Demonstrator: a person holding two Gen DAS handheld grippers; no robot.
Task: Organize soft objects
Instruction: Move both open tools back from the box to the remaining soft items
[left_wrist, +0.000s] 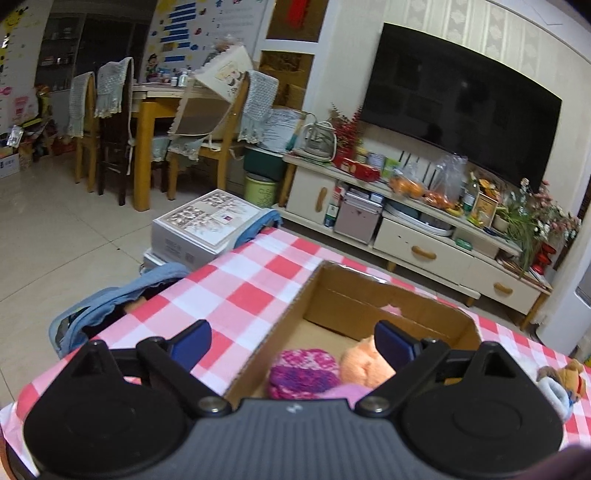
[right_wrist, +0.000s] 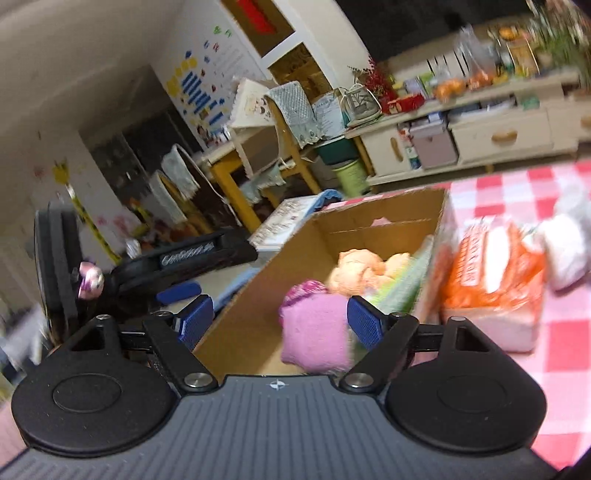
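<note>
- Left gripper (left_wrist: 293, 341) and right gripper (right_wrist: 280, 317) both hang released over the cardboard box (left_wrist: 284, 314)
- Pink cloth (right_wrist: 316, 332) lies inside; nothing grasped
- Risk: stuffed toy (left_wrist: 563, 384) remains outside; a careless reach could shove the box

Wide-spread tongs (left_wrist: 293, 341) over cardboard box (left_wrist: 369, 295) with knitted, perhaps woollen, balls (left_wrist: 303, 373).

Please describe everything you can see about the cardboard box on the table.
The cardboard box is plain brown corrugated board, open at the top, with a folded inner flap on its far wall. It stands upright on the red-and-white checked tablecloth. Inside lie an orange plush toy, a magenta knitted piece, a pink soft item and something green.
</note>
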